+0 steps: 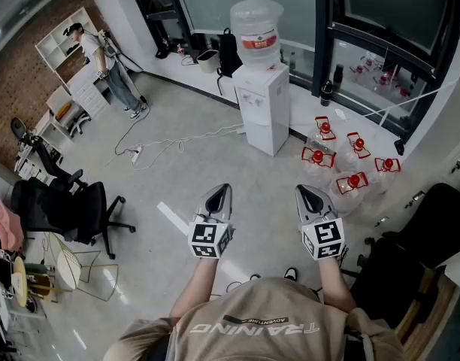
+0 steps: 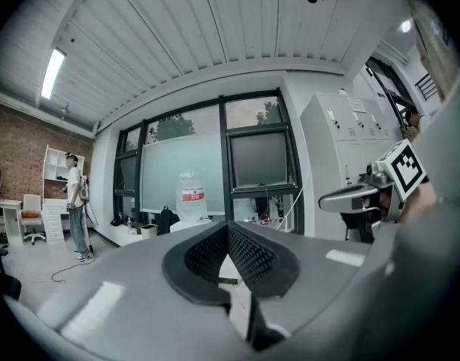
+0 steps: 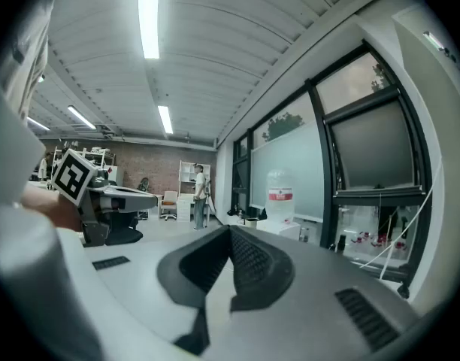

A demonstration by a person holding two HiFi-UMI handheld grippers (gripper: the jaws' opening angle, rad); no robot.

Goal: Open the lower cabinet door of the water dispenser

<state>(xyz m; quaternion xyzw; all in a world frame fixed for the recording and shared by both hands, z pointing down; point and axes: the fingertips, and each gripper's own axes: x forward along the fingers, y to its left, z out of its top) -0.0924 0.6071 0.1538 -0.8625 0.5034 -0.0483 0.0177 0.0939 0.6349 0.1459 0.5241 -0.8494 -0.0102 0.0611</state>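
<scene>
The white water dispenser (image 1: pixel 261 107) stands by the window wall with a clear bottle (image 1: pixel 256 32) on top. Its lower cabinet door (image 1: pixel 258 134) looks closed. Both grippers are held level over the floor, well short of the dispenser. My left gripper (image 1: pixel 223 189) is shut with nothing in it, and my right gripper (image 1: pixel 303 190) beside it is also shut and empty. In the left gripper view the jaws (image 2: pixel 228 229) meet, with the bottle (image 2: pixel 192 198) far beyond them. In the right gripper view the closed jaws (image 3: pixel 230 232) point toward the dispenser (image 3: pixel 281 230).
Several water bottles with red caps (image 1: pixel 350 168) lie on the floor right of the dispenser. A cable and power strip (image 1: pixel 136 154) run across the floor at left. A black office chair (image 1: pixel 72 209) stands at left, and a person (image 1: pixel 102 62) is at the far shelves.
</scene>
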